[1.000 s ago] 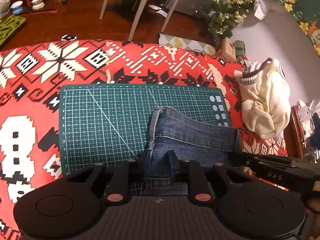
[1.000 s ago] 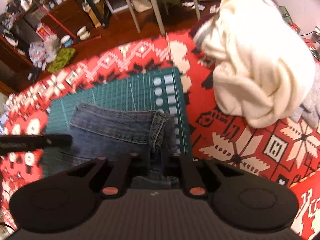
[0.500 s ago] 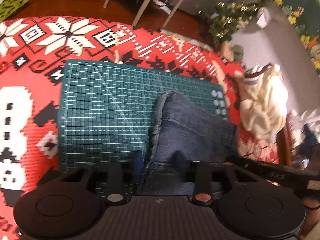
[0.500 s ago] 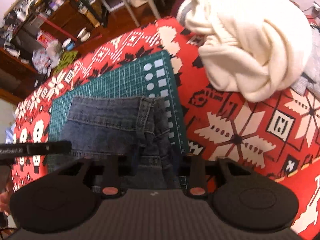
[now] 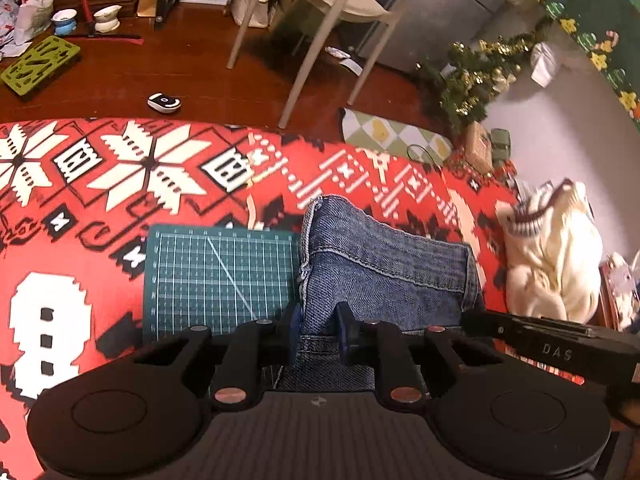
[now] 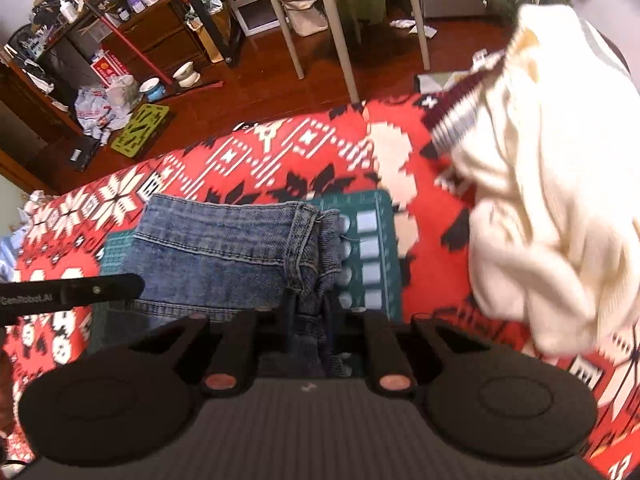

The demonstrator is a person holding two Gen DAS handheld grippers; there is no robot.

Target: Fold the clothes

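Folded blue jeans (image 5: 384,272) hang between my two grippers above the green cutting mat (image 5: 216,276). The left gripper (image 5: 319,332) is shut on the near left part of the denim. In the right wrist view the jeans (image 6: 224,256) spread leftward, and the right gripper (image 6: 310,324) is shut on their bunched right edge. The far hem of the jeans reaches past the mat's (image 6: 380,256) far edge, over the red patterned cloth (image 5: 120,168). Each gripper's body shows as a black bar in the other's view.
A crumpled cream sweater (image 6: 552,220) lies on the cloth to the right, also visible as a sweater (image 5: 552,264) in the left wrist view. Beyond the table are a wooden floor, a beige chair (image 5: 340,0) and a small Christmas tree (image 5: 472,80).
Both grippers rose and moved away from me with the jeans. The denim's far hem, formerly over the mat, now lies beyond its far edge. More floor shows.
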